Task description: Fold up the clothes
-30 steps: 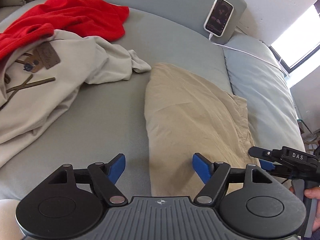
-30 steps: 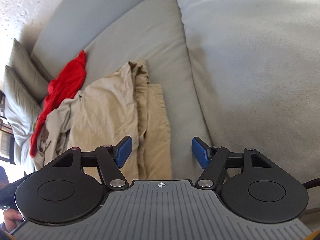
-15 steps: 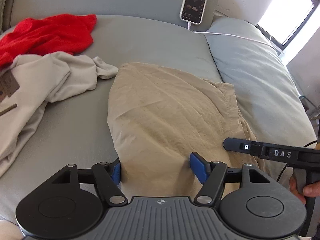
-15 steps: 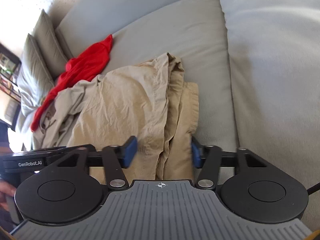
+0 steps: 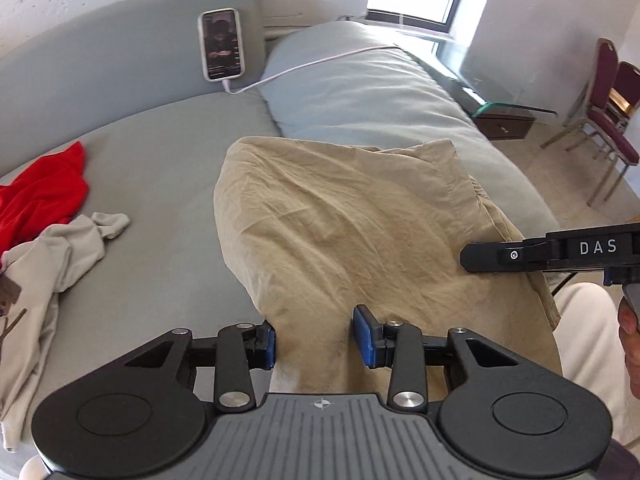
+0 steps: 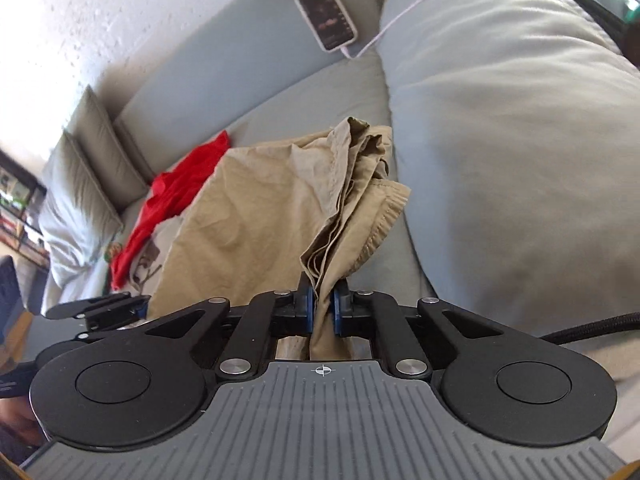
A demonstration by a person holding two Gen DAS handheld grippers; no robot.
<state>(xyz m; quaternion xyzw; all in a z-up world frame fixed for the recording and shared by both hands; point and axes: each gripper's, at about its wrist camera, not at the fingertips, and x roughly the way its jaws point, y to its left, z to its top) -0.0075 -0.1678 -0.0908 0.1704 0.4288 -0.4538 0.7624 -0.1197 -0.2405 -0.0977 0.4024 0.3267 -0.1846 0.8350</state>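
Note:
A khaki garment (image 5: 340, 232) lies folded on the grey sofa (image 5: 160, 152), its near edge raised. My left gripper (image 5: 315, 342) holds that near edge: cloth fills the gap between the blue pads, and the jaws are still closing. My right gripper (image 6: 321, 312) is closing tight on a bunched, pleated edge of the khaki garment (image 6: 248, 208), which hangs up from the seat. In the left wrist view the right gripper (image 5: 468, 258) reaches in from the right at the garment's side. The left gripper (image 6: 136, 307) shows at the cloth's left edge.
A red garment (image 5: 40, 192) and a beige hoodie (image 5: 52, 256) lie to the left on the seat. A phone (image 5: 222, 44) leans on the backrest with a white cable (image 5: 320, 64). Cushions (image 6: 80, 160) fill the sofa's far end. A glass table (image 5: 500, 80) and chairs (image 5: 612, 112) stand beyond.
Both grippers went from wide open above the garment to closed on its near edge. Both rose and lifted the cloth off the seat.

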